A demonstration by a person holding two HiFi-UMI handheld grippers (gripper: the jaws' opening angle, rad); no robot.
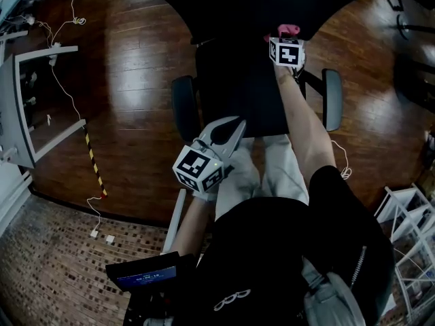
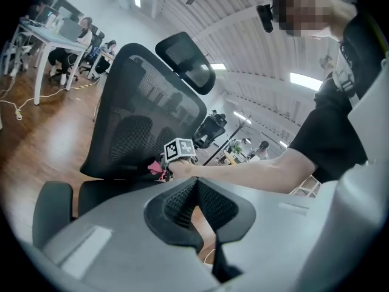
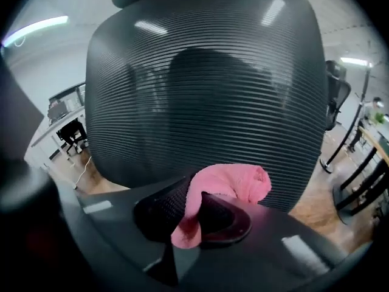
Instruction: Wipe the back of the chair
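Just ahead of the right claw (image 3: 194, 194), clenched on a pink cloth (image 3: 234, 184), stood the chair's mesh back (image 3: 200, 84); the left claw (image 2: 196, 186) hung well behind, clenched and empty. Only a fold was pinched, so the ribbed mesh might drag the cloth free.

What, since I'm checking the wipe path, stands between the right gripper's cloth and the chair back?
Nothing visible. The right gripper clamps the cloth just in front of the chair back, with nothing between them. Whether they touch can't be told.
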